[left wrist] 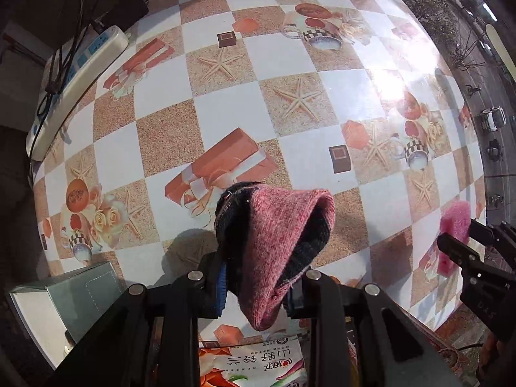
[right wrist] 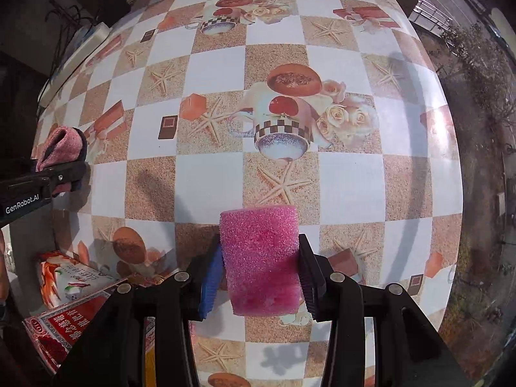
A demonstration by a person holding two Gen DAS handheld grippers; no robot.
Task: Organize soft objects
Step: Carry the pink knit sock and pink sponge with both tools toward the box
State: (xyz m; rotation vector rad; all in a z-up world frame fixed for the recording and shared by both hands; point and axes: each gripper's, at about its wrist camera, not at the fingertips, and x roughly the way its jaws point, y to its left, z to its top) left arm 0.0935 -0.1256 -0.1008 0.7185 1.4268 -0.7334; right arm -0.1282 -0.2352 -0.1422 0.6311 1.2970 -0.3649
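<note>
Counting the soft goods: one knitted sock (left wrist: 277,245), pink outside with a dark lining, and one pink sponge (right wrist: 262,262). Other stock: one white power strip (left wrist: 77,84) at the far left edge of the table (left wrist: 225,119), which wears a checked cloth printed with starfish, cups and gift boxes; one snack packet (left wrist: 254,366) with printed characters, lying below the left jaws; one red printed box (right wrist: 74,325) just beside that packet; one grey carton (left wrist: 64,303) left of the left jaws.

Containers: the grey carton shows an open side; its contents cannot be told.

Left gripper (left wrist: 254,290): jaws narrowed and clenched on the sock, which stands up between them, its folded end bulging ahead of the fingertips and a loose end hanging below, clear of the tabletop.

Right gripper (right wrist: 259,277): jaws part-way closed, grasping the sponge by its two sides; the block sits upright between the blue-faced pad (right wrist: 211,282) and the black one, projecting forward past the tips, above the table.

The two grippers are well apart, each visible at the edge of the other's view.
</note>
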